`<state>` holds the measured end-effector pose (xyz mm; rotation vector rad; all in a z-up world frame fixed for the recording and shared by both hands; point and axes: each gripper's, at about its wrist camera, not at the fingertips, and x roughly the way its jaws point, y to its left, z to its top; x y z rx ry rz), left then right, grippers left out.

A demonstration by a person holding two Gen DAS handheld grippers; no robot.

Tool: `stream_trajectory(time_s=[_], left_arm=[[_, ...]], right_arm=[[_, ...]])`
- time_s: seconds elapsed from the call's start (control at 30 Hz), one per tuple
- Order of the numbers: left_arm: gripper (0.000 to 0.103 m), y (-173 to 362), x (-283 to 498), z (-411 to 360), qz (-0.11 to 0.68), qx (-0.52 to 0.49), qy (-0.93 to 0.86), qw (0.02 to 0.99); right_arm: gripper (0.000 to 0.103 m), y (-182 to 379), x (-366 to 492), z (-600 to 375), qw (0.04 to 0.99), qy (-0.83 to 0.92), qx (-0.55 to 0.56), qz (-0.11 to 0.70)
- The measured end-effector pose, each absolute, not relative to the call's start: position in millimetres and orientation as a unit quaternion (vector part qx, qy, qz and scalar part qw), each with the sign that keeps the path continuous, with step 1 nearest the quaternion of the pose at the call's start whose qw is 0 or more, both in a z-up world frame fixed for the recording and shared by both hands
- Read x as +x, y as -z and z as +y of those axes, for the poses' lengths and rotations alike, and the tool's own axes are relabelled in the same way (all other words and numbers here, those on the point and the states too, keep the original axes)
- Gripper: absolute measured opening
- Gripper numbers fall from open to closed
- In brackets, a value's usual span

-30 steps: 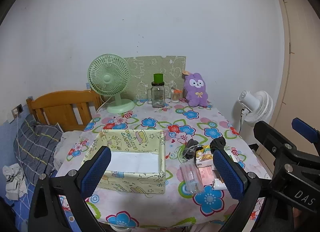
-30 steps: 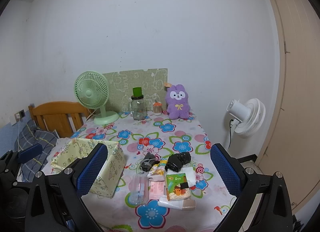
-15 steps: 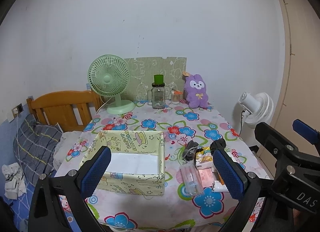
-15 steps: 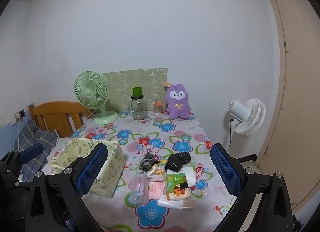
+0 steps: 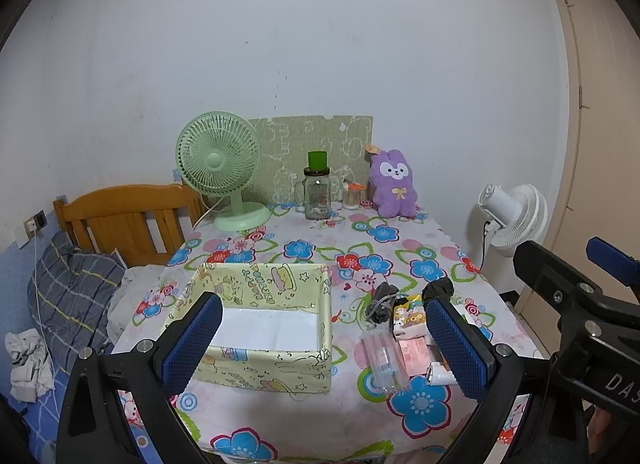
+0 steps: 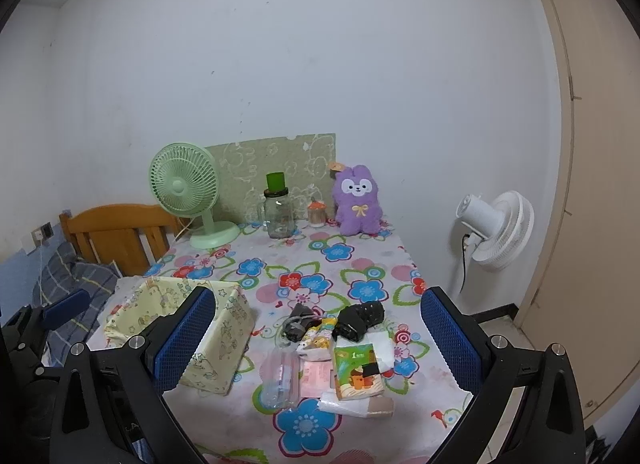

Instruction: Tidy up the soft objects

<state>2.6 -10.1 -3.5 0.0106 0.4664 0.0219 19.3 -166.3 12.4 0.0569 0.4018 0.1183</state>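
- Both tools are held wide apart and empty above the near table edge: the left gripper [image 5: 320, 340] and the right gripper [image 6: 318, 338].
- The soft items are seen low and centre in the right view, beside the fabric box [image 6: 180, 340] at lower left: a black pouch [image 6: 359, 320], a tissue pack [image 6: 356, 372] and a clear bag [image 6: 280, 380].
- Because the pile overlaps, two pieces could be pinched together.
- The thin clear bag could slip from the pads.
- The soft-walled box could be pushed or folded by a low approach.
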Motion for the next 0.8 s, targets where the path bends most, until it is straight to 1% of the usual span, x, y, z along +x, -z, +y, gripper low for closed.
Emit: stream_trajectory(time_s=[0.63,0.8], left_arm=[[0.103,3.6,4.3,-10.0,0.234,0.002,-0.006,0.972],[0.103,3.5,4.2,-11.5,0.224,0.007,-0.018,0.974]], right_arm=[[0.103,-12.7,19.0,-168.9,0.977,-0.059,0.032,0.203],[0.103,-10.8,21.8,-169.9,0.976,-0.06,0.035,0.207]])
